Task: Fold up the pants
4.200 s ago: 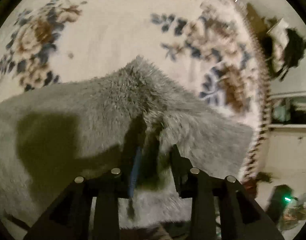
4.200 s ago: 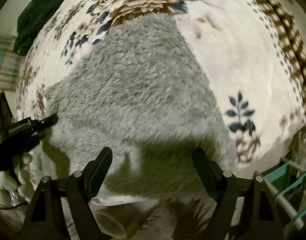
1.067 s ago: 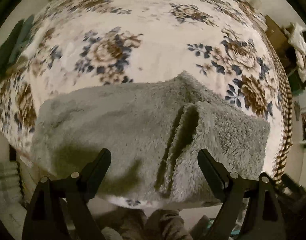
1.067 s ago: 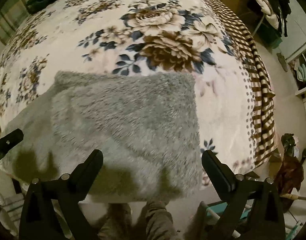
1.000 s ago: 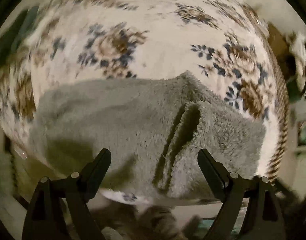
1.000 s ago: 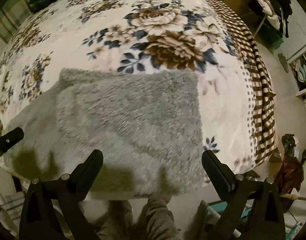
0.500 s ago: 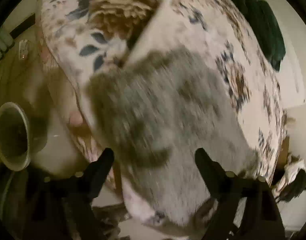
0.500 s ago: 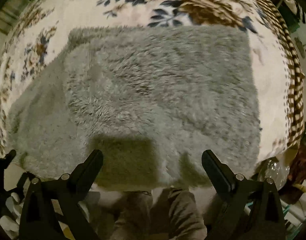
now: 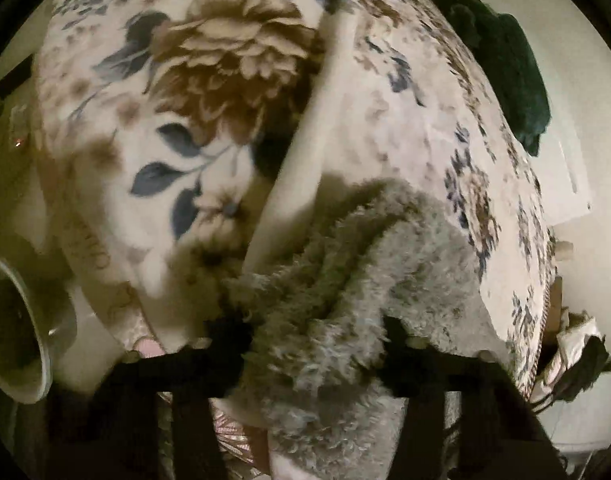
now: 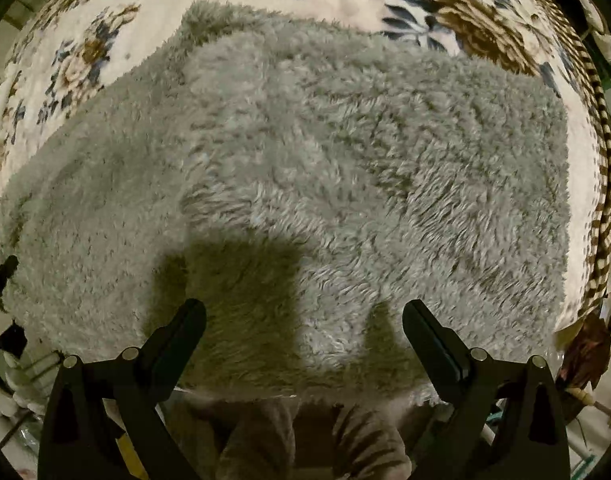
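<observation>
My left claw (image 9: 313, 332) has just been closing, and a bunched edge of the grey fleece pants (image 10: 305, 168) sits between its fingers (image 9: 229, 340) — the pile bulges against both, so I read it as clenched on the cloth. That bunch lies at the edge of the bed, on the floral blanket (image 9: 209, 80), with a pale round vessel (image 9: 13, 332) lower left. My right claw (image 10: 303, 324) points straight down over the pants, jaws spread wide and nothing between them — it casts a shadow on the folded fleece, which lies spread on the blanket near the bed's near edge.
</observation>
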{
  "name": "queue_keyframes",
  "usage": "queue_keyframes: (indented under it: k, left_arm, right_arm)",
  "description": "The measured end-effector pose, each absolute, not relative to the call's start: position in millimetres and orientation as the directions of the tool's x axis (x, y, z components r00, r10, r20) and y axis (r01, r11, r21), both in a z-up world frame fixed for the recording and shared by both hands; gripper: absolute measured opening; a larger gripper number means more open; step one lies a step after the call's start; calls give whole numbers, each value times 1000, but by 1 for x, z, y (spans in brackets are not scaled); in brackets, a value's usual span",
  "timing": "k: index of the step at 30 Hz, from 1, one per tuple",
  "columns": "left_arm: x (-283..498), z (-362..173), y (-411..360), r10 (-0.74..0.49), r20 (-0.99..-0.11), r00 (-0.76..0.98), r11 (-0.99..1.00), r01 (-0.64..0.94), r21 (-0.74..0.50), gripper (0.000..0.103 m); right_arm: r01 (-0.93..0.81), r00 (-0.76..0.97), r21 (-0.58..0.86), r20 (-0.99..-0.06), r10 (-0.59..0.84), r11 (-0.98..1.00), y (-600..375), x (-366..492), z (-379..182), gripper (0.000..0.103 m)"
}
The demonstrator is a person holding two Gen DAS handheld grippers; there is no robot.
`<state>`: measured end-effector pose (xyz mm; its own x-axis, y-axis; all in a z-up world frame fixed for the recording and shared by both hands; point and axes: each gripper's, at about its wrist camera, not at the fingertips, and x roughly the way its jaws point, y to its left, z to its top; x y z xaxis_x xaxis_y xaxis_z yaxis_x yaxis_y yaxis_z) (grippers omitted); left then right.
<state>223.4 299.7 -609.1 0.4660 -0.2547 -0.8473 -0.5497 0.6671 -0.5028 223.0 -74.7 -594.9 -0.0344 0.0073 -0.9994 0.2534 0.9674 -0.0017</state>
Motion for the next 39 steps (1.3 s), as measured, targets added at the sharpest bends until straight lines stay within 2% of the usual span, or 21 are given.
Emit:
queue_keyframes:
  k: [3,5,8,15,21,28,34,39]
  left_arm:
    - [220,-601,296,-269,-823,501,665,-521,-535,26]
    - [216,-586,289,-261,-813,520,689,-490,-534,24]
    - [216,-557,272,-246,-800,547,738,-429,-521,23]
    - [217,-475,198,-286,-758,586,835,-236,-498,23]
    - [219,-432,113,-350,-749,562,876,-88,-475,23]
    - [211,-415,7,-414,-757,505,891,58,-449,23]
    - [212,-426,-91,-459,-780,425,888,195,-416,23]
    - [211,-448,-169,-452,-821,349,884,298,-360,23]
  right_arm:
    - [265,-37,-6,-999,4,964,-73,217,-602,101]
    - [267,-31,-8,-1000,1,964,-74,213,-601,101]
    - [268,-11,-14,-1000,-12,963,-83,208,-595,101]
    - [193,70,-176,-979,-192,965,-91,203,-575,100]
    - [201,92,-176,-976,-197,964,-129,202,-570,100]
    - [268,115,-165,-973,-202,949,-199,193,-548,100]
    - [385,104,-175,-967,-231,906,-288,163,-543,100]
    - [470,123,-68,-982,-142,880,-361,135,-550,100]
